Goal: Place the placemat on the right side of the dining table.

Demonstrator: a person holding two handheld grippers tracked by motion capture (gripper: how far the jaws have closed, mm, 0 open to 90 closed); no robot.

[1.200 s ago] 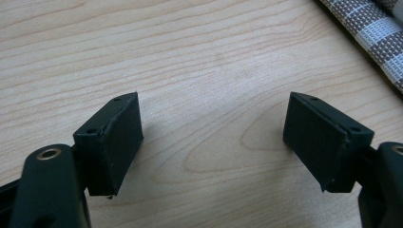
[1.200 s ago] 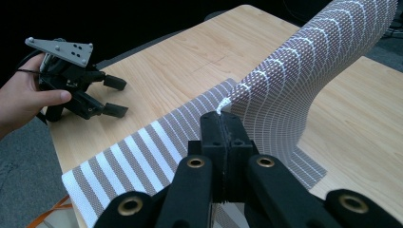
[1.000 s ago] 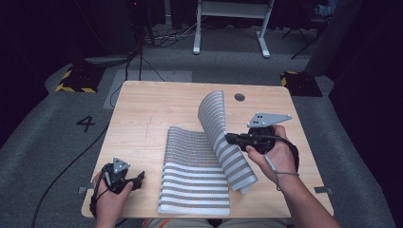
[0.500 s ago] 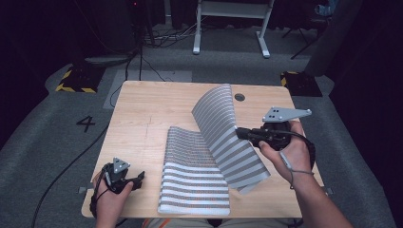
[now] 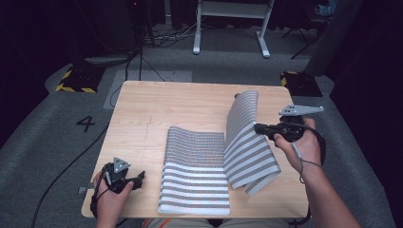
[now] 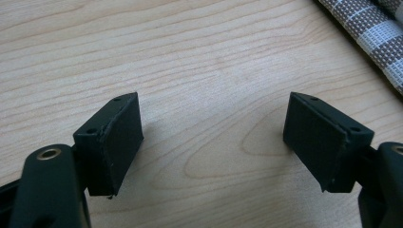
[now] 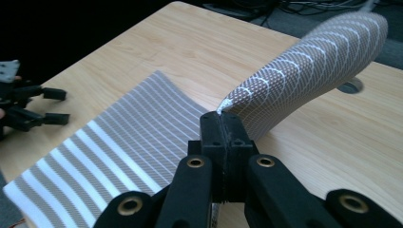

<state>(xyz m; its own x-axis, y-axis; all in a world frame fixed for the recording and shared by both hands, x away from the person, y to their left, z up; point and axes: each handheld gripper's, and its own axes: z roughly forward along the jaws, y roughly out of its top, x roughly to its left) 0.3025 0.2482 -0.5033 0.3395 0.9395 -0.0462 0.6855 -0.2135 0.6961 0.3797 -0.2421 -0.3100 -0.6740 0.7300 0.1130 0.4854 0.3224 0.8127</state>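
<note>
A grey-and-white striped woven mat (image 5: 197,175) lies on the wooden table (image 5: 157,109), its left half flat. Its right half (image 5: 247,137) is lifted and curls up into the air. My right gripper (image 5: 260,128) is shut on the edge of that raised half, above the table's right side. In the right gripper view the jaws are pressed together on the mat's edge (image 7: 223,107), and the mat (image 7: 304,66) bends away to the upper right. My left gripper (image 5: 137,179) rests open at the front left corner. Its pads (image 6: 119,137) stand wide apart over bare wood, with the mat's corner (image 6: 375,33) beyond.
A round cable hole (image 7: 350,87) sits in the table behind the raised mat. White table legs (image 5: 228,28) and cables lie on the grey floor beyond. A "4" mark (image 5: 87,123) is on the floor at left. The table's back left is bare wood.
My right gripper has moved right and outward with the mat's edge, opening the folded half away from the flat half. The left gripper has stayed still.
</note>
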